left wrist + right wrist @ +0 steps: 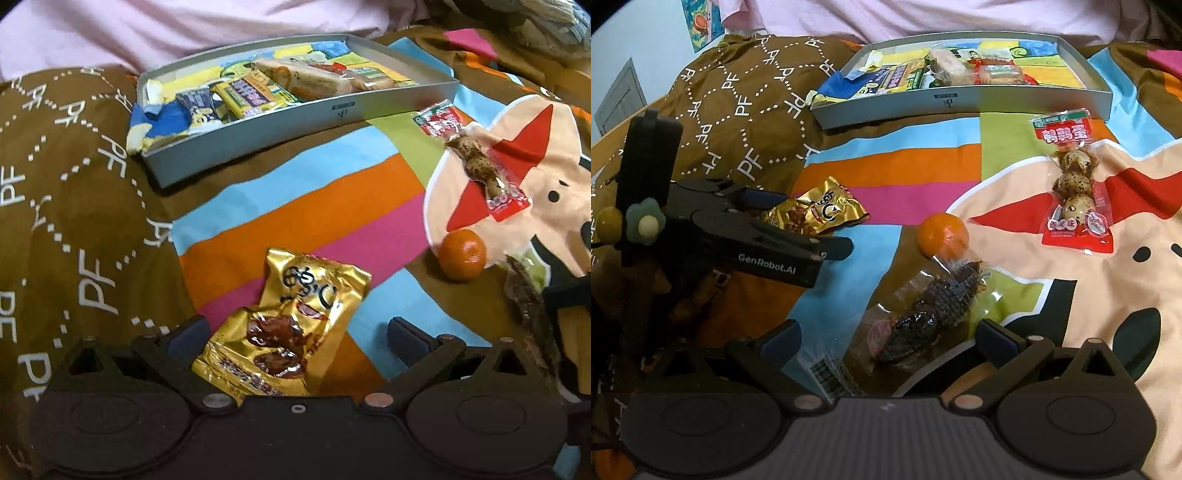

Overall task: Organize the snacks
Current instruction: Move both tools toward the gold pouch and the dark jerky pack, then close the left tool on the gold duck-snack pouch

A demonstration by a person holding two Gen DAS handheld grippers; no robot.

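1. Near side of the grey box (pixel 258 127), well apart: gold packet (pixel 291 325) lying between the wide-apart jaws of the left gripper (pixel 295 332). Best to close mid-packet, then lift.
2. Nearer than the box (pixel 960 99): right gripper (pixel 886 339) gaping around the clear dark-snack packet (pixel 923 317), clamping nothing; should wait.

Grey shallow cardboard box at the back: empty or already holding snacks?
Partly filled. The grey shallow cardboard box holds several wrapped snacks at its left and middle; its right end shows bare lining.

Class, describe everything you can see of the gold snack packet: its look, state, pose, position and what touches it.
The gold snack packet is a shiny, crinkled foil pouch, seemingly sealed, printed with dark characters and glossy brown food. It lies flat on the striped bedspread, between the open fingers of the left gripper. Neither finger clearly touches it.
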